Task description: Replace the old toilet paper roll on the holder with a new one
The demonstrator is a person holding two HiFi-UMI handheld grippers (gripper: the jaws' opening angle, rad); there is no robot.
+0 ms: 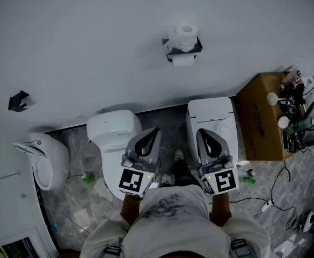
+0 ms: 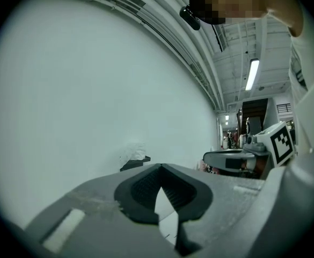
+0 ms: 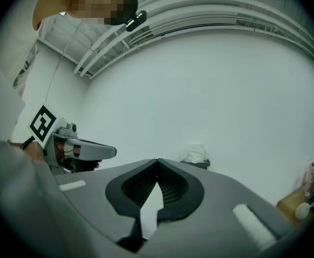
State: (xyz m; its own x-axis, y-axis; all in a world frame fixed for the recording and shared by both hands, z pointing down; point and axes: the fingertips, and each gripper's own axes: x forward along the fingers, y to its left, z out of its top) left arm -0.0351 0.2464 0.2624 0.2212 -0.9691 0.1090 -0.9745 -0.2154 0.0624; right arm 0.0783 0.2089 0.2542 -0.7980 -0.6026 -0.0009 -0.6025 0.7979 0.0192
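White toilet paper roll (image 1: 186,35) stands upright on top of the black holder (image 1: 198,47), which is fixed to the pale wall (image 1: 92,36). More white paper hangs from the holder's underside.

Well short of the holder, the left claw (image 1: 156,129) and the right claw (image 1: 199,131) are held side by side, both pointing toward it. Each claw has its jaws pressed together with nothing between them. This shows plainly in the left gripper view (image 2: 159,165) and the right gripper view (image 3: 157,160), where the holder is a small dark shelf on the wall beyond the tips.

In the head view, a round white toilet (image 1: 114,130) stands below and left of the holder, and a squarer toilet (image 1: 213,112) stands below and slightly right. A brown cardboard box (image 1: 258,122) lies further right of the holder, and a white urinal (image 1: 49,160) is far to its lower left.
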